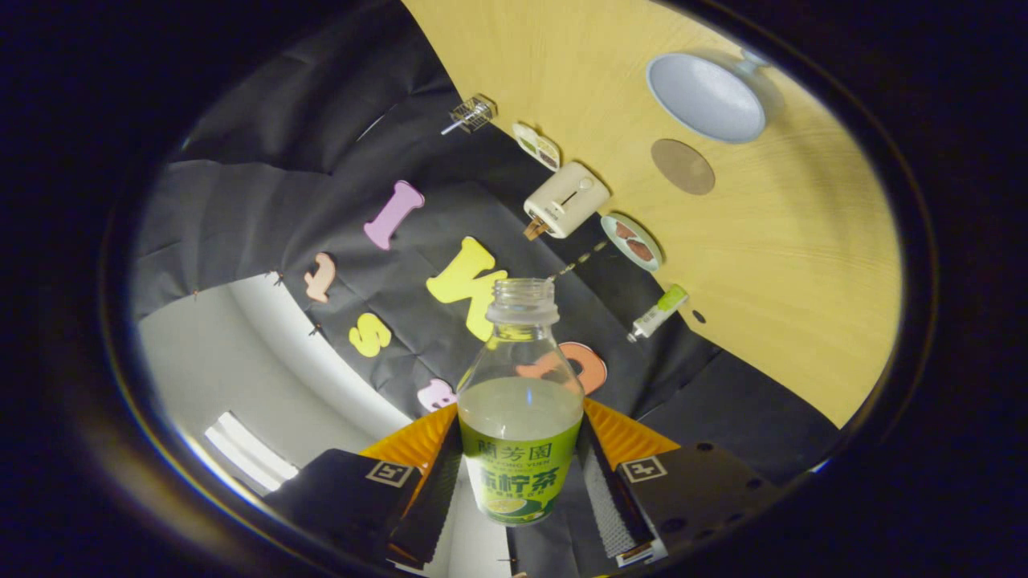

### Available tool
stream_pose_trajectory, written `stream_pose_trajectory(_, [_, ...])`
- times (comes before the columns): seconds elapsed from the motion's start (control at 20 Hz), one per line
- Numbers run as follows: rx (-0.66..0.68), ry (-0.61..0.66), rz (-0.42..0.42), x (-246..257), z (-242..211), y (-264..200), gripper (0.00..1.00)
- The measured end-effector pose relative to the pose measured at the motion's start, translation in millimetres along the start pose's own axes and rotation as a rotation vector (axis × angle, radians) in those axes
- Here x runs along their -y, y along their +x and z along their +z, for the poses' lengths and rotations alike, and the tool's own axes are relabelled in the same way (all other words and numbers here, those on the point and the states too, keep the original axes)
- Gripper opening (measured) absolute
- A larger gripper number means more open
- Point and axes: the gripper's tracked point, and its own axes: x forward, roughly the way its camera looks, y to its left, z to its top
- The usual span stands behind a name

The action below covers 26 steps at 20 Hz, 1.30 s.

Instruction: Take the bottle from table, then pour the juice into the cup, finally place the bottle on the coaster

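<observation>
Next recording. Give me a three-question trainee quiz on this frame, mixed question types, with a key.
1. True or false: the bottle has its cap on.
2. Multiple choice: what lies on the table between the cup and the small plate? A) a spoon B) the round brown coaster C) a sponge
3. Fill in: the gripper has its fingers pressed on the two sides of the ____.

Key
1. False: the neck is open, and pale juice fills the body up to the shoulder.
2. B: the coaster lies bare, near the cup.
3. Bottle: it is held between the fingers, lifted off the table, with the toaster beyond it.
</observation>
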Motion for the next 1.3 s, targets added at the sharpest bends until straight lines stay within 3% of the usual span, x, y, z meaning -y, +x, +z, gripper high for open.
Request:
stream_pose_trajectory(0.75, [0.005,0.044,0.028,-17,7,-2,0.78])
stream_pose_trajectory(1.1, [0.031,-0.148,-0.036,10,8,-3,0.78])
stream_pose_trajectory(1.3, [0.032,-0.386,-0.172,40,10,-2,0.79])
